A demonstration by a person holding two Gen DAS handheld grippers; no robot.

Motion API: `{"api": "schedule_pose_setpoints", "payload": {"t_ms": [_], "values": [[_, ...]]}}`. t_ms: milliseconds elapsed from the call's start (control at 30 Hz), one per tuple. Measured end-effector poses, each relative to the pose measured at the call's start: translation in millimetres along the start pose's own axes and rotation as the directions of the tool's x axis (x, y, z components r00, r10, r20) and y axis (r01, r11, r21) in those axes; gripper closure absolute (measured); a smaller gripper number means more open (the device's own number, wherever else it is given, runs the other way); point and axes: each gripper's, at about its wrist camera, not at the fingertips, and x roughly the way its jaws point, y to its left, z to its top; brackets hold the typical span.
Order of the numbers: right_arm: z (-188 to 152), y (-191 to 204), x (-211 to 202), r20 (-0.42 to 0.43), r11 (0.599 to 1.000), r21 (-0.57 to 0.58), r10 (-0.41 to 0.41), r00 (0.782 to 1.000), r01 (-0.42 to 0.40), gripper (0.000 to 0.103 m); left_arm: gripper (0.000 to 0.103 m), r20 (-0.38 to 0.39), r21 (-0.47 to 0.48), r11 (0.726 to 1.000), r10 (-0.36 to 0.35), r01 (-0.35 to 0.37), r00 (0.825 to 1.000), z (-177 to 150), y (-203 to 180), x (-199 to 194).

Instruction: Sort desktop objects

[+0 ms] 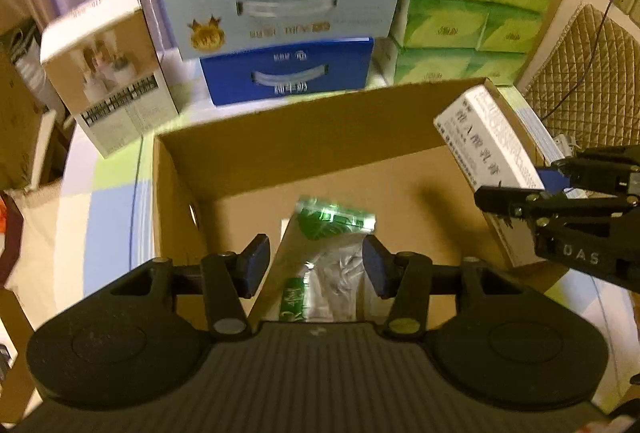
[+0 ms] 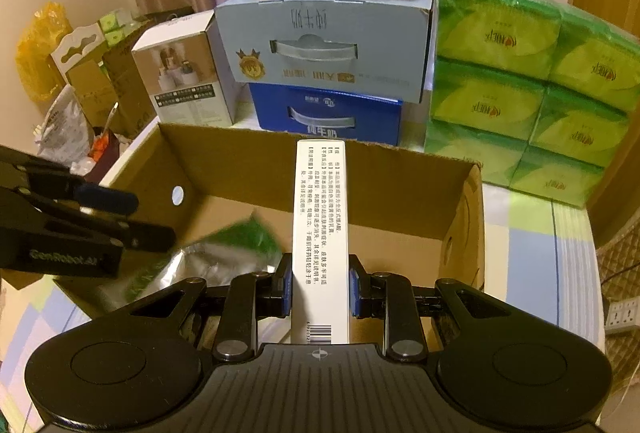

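One white carton is sitting clamped in the right tool; the left tool is hanging apart above one green packet in the cardboard box.

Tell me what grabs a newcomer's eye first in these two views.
The right gripper clamps a long white carton over the open cardboard box. A green-and-clear packet lies inside, below the open left gripper. Green tissue packs stack behind on the right.
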Motion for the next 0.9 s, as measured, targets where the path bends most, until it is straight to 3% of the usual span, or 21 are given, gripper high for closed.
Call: {"api": "schedule_pose_setpoints", "payload": {"t_ms": [400, 567, 900], "values": [[-4, 6, 6, -0.012, 1.0, 0.004, 0.004, 1.0, -0.004, 0.08, 0.057, 0.018, 0.061, 0.998, 0.01, -0.012, 1.0, -6, -9, -9], [-2, 0, 1, 0.026, 0.998, 0.063, 0.03, 0.999, -0.032, 0.079, 0.057, 0.018, 0.071, 0.997, 0.013, -0.014, 1.0, -8, -11, -9], [-10, -2, -17, 0.041, 0.999, 0.043, 0.0, 0.999, -0.002, 0.076, 0.052, 0.033, 0.073, 0.997, 0.013, -0.015, 0.999, -14, -12, -19]]}}
